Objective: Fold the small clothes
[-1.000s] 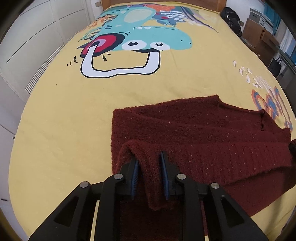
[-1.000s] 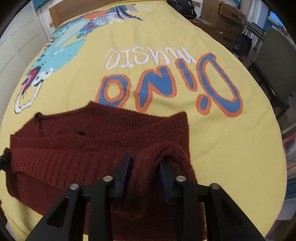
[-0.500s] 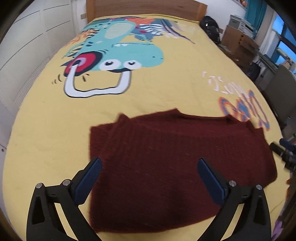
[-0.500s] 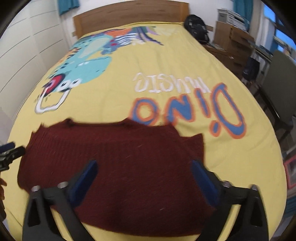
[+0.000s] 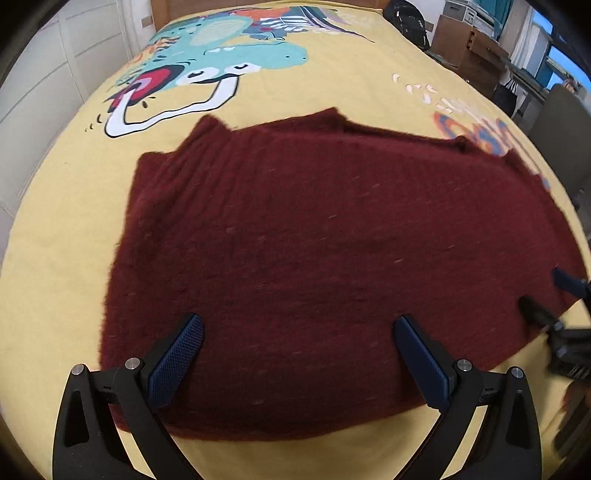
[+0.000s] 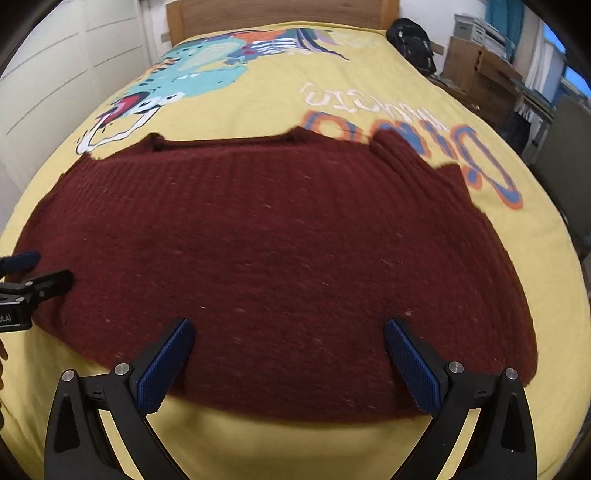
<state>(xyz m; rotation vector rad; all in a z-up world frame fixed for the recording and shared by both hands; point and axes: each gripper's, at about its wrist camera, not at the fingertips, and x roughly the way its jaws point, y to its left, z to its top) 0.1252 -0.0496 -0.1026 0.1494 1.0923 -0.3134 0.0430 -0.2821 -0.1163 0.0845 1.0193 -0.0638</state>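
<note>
A dark red knitted sweater (image 5: 325, 258) lies folded in a broad slab on the yellow bedspread (image 5: 66, 229). My left gripper (image 5: 299, 325) hangs open over its near left part, blue pads spread wide, nothing between them. In the right wrist view the same sweater (image 6: 280, 251) fills the middle, and my right gripper (image 6: 288, 332) stands open above its near edge, holding nothing. Each view catches the other tool at its edge: the right gripper's fingers (image 5: 543, 314) at the right, the left gripper's fingers (image 6: 40, 284) at the left.
The bedspread carries a teal dinosaur print (image 5: 229, 62) and orange-blue lettering (image 6: 476, 155). A wooden headboard (image 6: 280, 11) stands at the far end, white cupboard doors (image 6: 74, 66) to the left. A black bag (image 6: 412, 40), cardboard boxes (image 6: 476, 70) and a chair (image 6: 569, 147) stand at the right.
Both grippers let go of the sweater's folded edge and opened wide. The fold dropped flat, and both grippers drew back toward the near edge, so the sweater now fills more of each view.
</note>
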